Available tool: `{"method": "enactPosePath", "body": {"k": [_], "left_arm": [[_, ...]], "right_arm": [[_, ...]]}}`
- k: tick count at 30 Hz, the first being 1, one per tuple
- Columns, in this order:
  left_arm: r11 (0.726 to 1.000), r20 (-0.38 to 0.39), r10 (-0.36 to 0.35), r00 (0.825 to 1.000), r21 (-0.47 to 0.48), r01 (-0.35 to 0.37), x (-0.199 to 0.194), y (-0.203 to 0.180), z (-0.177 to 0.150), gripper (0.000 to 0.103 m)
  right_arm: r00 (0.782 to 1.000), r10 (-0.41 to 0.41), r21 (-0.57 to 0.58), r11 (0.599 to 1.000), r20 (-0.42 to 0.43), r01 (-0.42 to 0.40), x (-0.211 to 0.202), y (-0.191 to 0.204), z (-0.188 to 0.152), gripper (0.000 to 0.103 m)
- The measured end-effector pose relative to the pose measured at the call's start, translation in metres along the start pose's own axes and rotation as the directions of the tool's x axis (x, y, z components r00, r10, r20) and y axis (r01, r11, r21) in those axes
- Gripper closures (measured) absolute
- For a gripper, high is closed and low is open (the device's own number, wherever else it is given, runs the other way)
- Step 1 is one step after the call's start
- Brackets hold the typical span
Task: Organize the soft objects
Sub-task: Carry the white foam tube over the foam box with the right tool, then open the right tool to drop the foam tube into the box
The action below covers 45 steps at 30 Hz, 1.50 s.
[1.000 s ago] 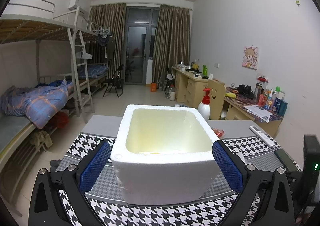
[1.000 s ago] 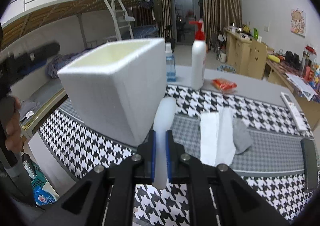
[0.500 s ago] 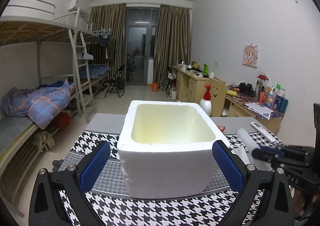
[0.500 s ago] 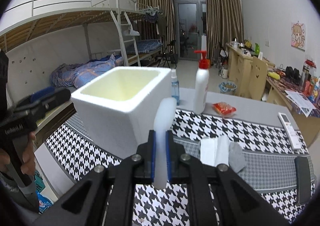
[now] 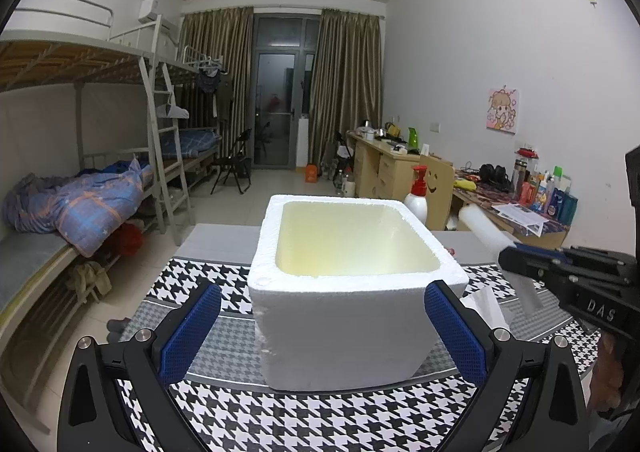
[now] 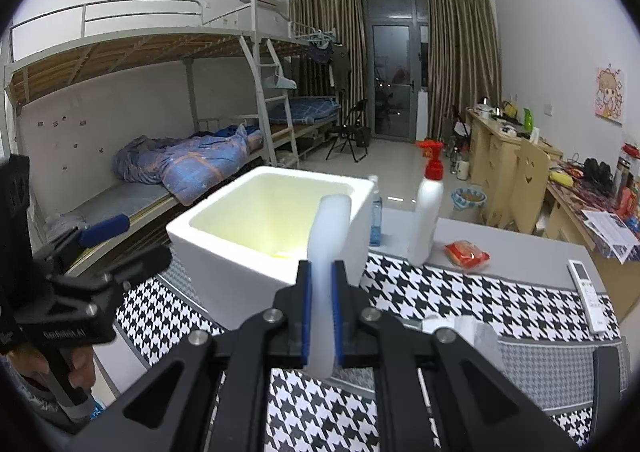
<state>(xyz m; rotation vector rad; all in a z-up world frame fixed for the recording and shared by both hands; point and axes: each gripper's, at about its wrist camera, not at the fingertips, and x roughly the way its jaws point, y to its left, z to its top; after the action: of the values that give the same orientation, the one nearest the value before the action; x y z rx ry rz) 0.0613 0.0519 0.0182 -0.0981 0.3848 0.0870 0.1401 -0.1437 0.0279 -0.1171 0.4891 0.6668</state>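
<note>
A white foam box with a pale yellow inside stands on the houndstooth cloth; it also shows in the right wrist view. My left gripper is open, its blue pads either side of the box's near wall without touching. My right gripper is shut on a white foam roll, held above the table beside the box's right rim. The roll and right gripper also show at the right of the left wrist view. White and grey folded cloths lie on the table.
A white pump bottle, a clear blue bottle, an orange packet and a remote control sit at the table's far side. Bunk beds stand left, desks right.
My right gripper has risen with the foam roll and moved toward the box's open top. The left gripper has drawn back a little, pads still flanking the box.
</note>
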Motion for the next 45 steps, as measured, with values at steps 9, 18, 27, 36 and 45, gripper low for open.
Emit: {"method": "enactPosePath", "body": {"k": [9,18,27,36,45], "left_arm": [[1.000,0.010,0.016,1.000,-0.009,-0.016,-0.001,0.009,-0.001,0.001],[0.998,0.009,0.060,0.998,-0.025,-0.060,-0.001,0.020,-0.003,0.001],[0.995,-0.005,0.086,0.996,-0.041,-0.086,-0.002,0.031,-0.009,0.001],[0.994,-0.016,0.088,0.996,-0.060,-0.089,0.000,0.035,-0.014,0.001],[0.993,-0.033,0.086,0.996,-0.074,-0.088,0.004,0.043,-0.018,0.001]], "right_arm": [[0.999,0.032,-0.011,0.999,0.015,-0.031,0.005,0.010,0.013,0.091],[0.998,0.059,-0.018,0.998,0.003,-0.058,0.020,0.017,0.023,0.091],[0.996,0.091,-0.025,0.995,-0.011,-0.092,0.032,0.025,0.030,0.091],[0.995,0.099,-0.044,0.994,-0.026,-0.100,0.046,0.035,0.036,0.091],[0.992,0.109,-0.040,0.993,-0.055,-0.112,0.065,0.038,0.039,0.089]]}}
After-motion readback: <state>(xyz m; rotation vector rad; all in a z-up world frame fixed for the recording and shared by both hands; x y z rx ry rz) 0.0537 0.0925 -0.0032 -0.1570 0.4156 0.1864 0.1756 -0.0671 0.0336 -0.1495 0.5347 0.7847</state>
